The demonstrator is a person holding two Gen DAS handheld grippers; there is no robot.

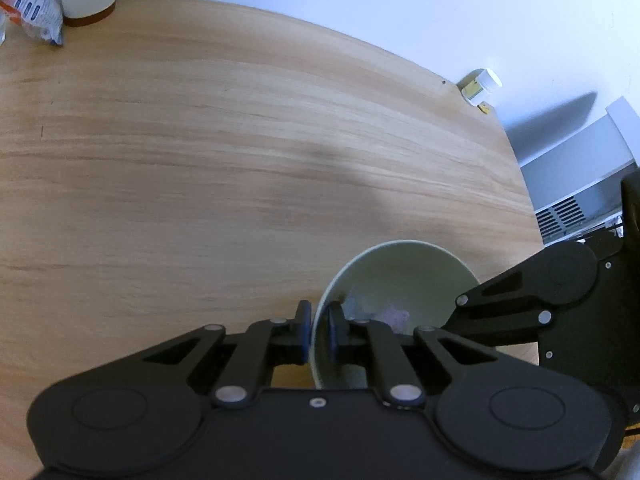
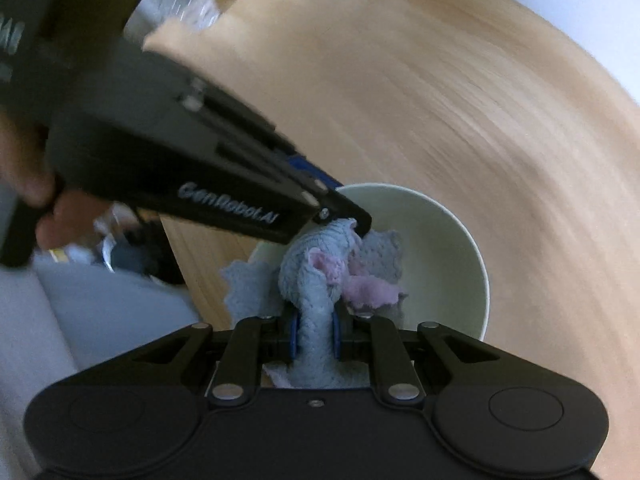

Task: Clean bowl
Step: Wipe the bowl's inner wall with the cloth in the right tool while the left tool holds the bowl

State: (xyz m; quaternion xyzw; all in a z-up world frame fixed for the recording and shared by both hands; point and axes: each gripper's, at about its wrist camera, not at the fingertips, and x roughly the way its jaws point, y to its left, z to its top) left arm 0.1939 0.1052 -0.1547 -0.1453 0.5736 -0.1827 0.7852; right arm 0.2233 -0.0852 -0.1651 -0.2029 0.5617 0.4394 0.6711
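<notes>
Both grippers meet at the pale bowl [image 2: 448, 264] on the wooden table [image 1: 200, 140]: the left gripper [image 1: 316, 330] clamps its near wall, while the right gripper [image 2: 314, 336], pinching a grey-pink cloth [image 2: 320, 280], pushes it straight ahead into the bowl.

Pale green bowl [image 2: 452, 264] tilted on table, w/ grey-pink cloth [image 2: 320, 276] bunched inside.

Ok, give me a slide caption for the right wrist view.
Right gripper wipes bowl with cloth while left gripper pinches rim.
</notes>
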